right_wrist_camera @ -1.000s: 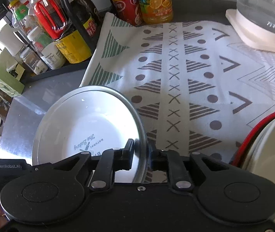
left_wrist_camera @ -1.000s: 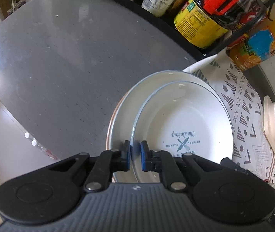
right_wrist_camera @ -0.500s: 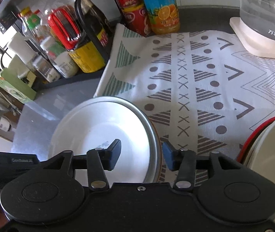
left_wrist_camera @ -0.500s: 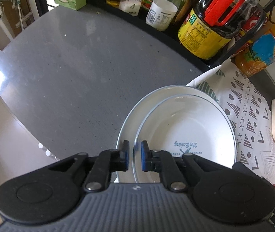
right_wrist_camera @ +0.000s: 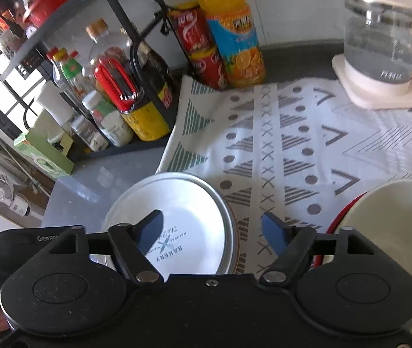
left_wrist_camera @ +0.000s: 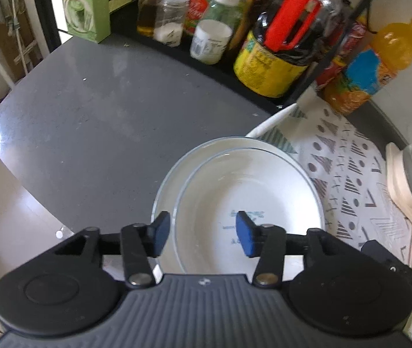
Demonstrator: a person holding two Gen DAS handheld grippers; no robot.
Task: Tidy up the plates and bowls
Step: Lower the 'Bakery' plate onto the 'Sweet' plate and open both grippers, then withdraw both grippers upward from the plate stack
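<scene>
Plates (left_wrist_camera: 252, 179): two stacked; one bowl (right_wrist_camera: 394, 226); both tongs (left_wrist_camera: 203, 233) (right_wrist_camera: 211, 230) opening, nothing gripped.

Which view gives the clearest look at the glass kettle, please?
The right wrist view: the glass kettle shows whole on its base, at top right. The left wrist view catches only a blurred part of it at the right edge.

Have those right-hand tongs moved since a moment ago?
Yes. The right tongs have lifted away from the white plate, which looks smaller now, and are opening, empty.
</scene>
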